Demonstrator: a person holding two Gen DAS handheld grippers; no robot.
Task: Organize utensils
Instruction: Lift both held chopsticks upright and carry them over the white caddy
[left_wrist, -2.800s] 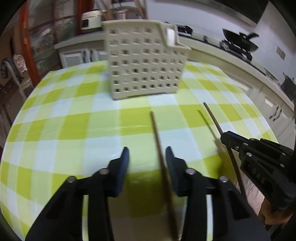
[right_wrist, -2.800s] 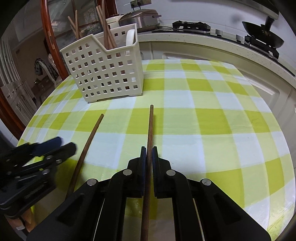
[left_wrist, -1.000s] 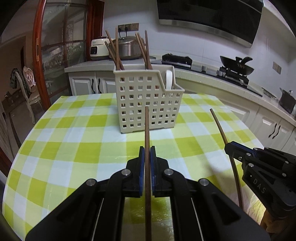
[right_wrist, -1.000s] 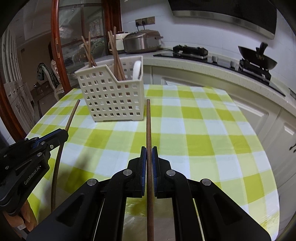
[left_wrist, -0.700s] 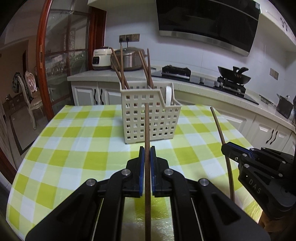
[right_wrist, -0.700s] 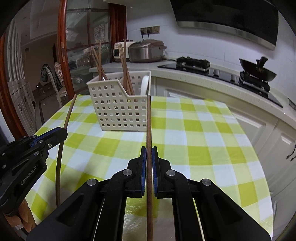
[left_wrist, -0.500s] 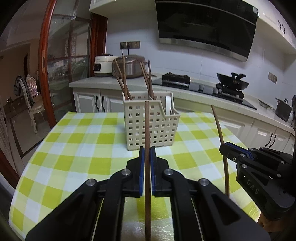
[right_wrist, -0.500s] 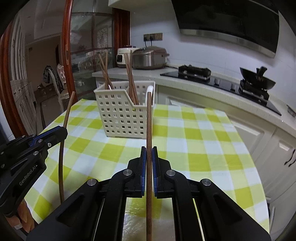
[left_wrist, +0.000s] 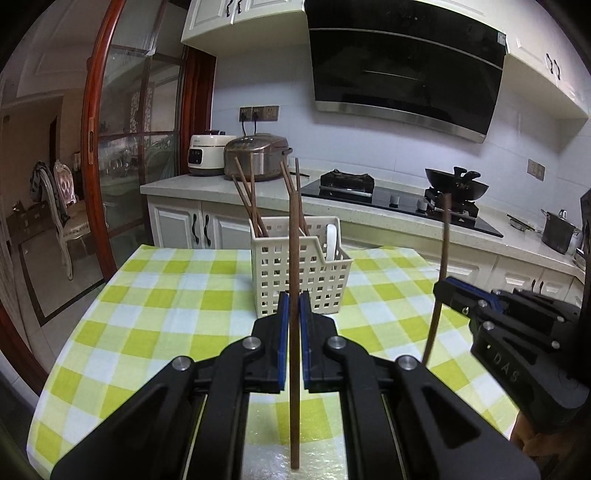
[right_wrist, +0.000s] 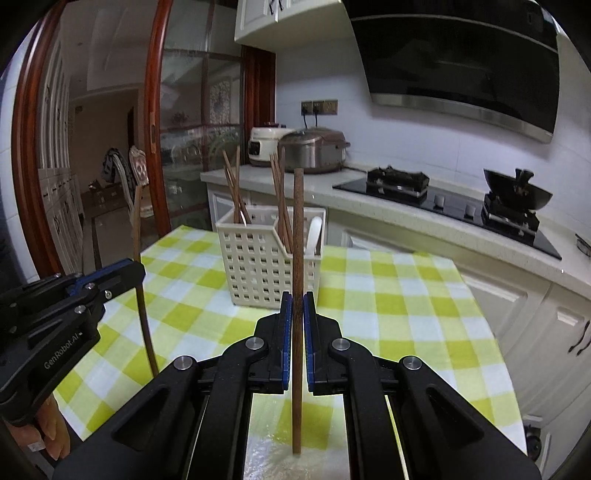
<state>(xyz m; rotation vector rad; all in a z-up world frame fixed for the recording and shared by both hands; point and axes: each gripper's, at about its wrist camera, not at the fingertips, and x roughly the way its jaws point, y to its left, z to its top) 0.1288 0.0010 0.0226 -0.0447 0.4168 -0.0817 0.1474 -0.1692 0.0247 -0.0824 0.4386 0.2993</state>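
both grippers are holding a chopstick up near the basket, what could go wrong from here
1. Each gripper, left and right, pinches its chopstick on a thin stretch near mid-length, so a stick could pivot or slip.
2. The basket already holds several leaning chopsticks and a white spoon; a new tip might catch on them or on the rim.
3. The basket looks light, so a sideways push could tip or slide it on the checked cloth.

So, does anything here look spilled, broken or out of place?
Nothing stands out. The white perforated plastic basket stands upright on the green checked tablecloth, chopsticks inside; each gripper holds one brown wooden chopstick.
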